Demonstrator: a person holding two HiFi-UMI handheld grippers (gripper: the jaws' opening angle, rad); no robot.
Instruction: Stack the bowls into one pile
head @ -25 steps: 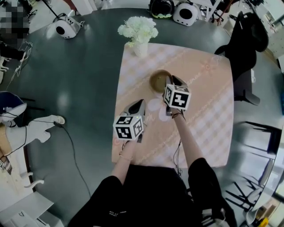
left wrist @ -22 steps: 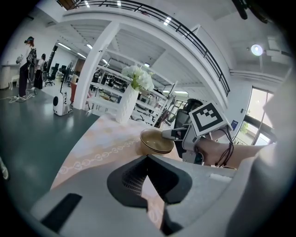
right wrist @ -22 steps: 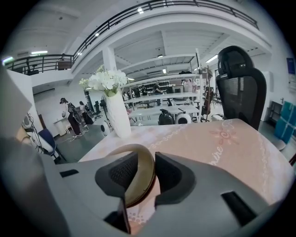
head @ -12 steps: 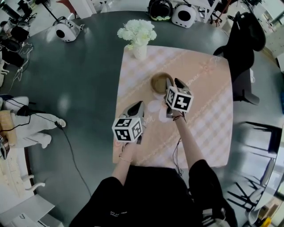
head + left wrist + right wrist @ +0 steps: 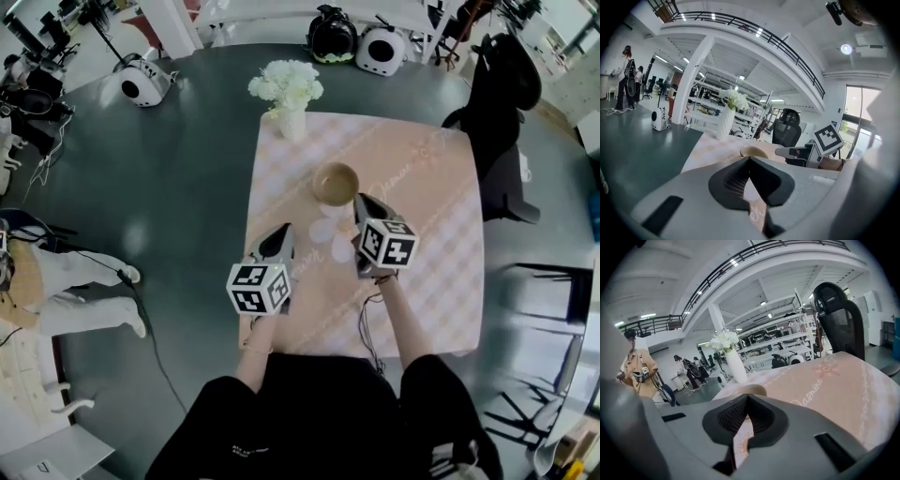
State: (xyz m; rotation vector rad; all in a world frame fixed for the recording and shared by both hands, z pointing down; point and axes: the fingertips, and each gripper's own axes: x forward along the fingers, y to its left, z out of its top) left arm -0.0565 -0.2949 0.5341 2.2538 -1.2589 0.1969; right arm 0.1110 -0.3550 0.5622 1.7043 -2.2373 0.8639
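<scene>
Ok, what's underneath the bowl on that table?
The bowl rests on a pink checked tablecloth. The cloth covers the whole tabletop, so the surface below it cannot be seen, nor the patch directly under the bowl.

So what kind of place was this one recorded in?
Probably a big open lab or workshop hall, not a home: a mezzanine railing overhead, a black office chair, and the cloth-covered table standing on a grey floor.

the pink tablecloth (image 5: 853,394) carries cursive lettering that seems to read "jasmine".
</scene>
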